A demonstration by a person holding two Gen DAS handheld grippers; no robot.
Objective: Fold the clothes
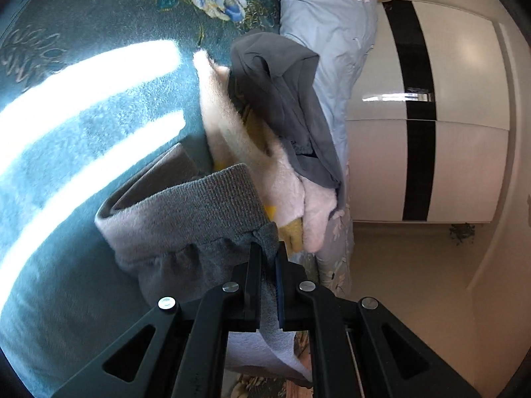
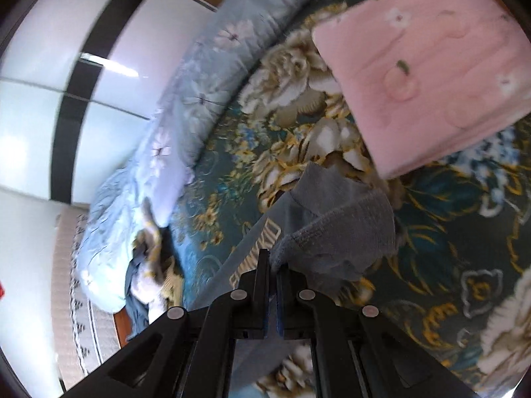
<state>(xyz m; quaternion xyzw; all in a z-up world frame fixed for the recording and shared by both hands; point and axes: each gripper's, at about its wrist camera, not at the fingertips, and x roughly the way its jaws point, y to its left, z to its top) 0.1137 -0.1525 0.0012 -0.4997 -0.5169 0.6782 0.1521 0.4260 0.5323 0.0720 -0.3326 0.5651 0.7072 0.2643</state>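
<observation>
Both grippers pinch the ribbed hem of one grey fleece-lined sweatshirt (image 1: 186, 219) above a teal floral bedspread (image 1: 83, 172). The left gripper (image 1: 268, 258) has its jaws pressed together on the gathered band, the cloth bunched ahead and to its left and a strip trailing back between the jaws. The right gripper (image 2: 272, 265) is likewise clamped on the sweatshirt's hem (image 2: 345, 229), the printed body trailing down and to its left. The garment's long axis appears to hang away from the held hem; neither arm looks clearly nearer. Beyond the left gripper, a heap of white fleece and grey clothing (image 1: 265, 126) lies against a pale blue quilt (image 1: 328, 26); a folded pink blanket (image 2: 428, 66) lies beyond the right.
</observation>
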